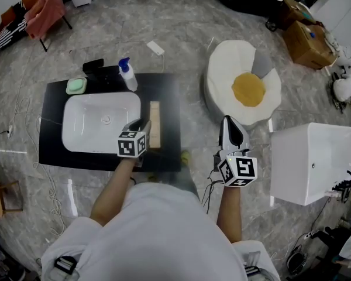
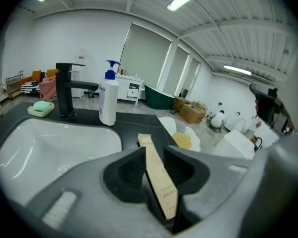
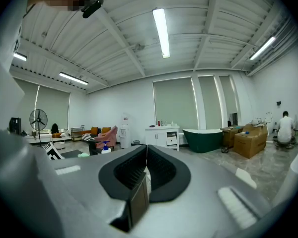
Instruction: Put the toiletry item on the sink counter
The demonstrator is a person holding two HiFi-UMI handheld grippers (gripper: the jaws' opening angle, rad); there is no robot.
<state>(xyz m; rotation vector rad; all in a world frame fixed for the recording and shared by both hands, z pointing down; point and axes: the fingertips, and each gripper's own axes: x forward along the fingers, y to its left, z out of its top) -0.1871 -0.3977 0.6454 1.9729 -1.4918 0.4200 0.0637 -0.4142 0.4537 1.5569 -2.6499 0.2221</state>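
A long tan toothbrush box (image 1: pixel 155 124) lies flat on the black sink counter (image 1: pixel 167 98), just right of the white basin (image 1: pixel 99 122). My left gripper (image 1: pixel 140 126) hovers over the box's near end. In the left gripper view the box (image 2: pixel 156 175) runs between the two jaws of this gripper (image 2: pixel 153 150), which stand open and do not press on it. My right gripper (image 1: pixel 228 122) hangs off the counter to the right, above the floor. In its own view the right gripper (image 3: pixel 145 150) is shut with nothing in it.
At the back of the counter stand a white pump bottle (image 1: pixel 127 75), a black faucet (image 1: pixel 93 66) and a green soap dish (image 1: pixel 76 85). An egg-shaped cushion (image 1: pixel 245 89) and a white tub (image 1: pixel 307 163) sit on the floor to the right.
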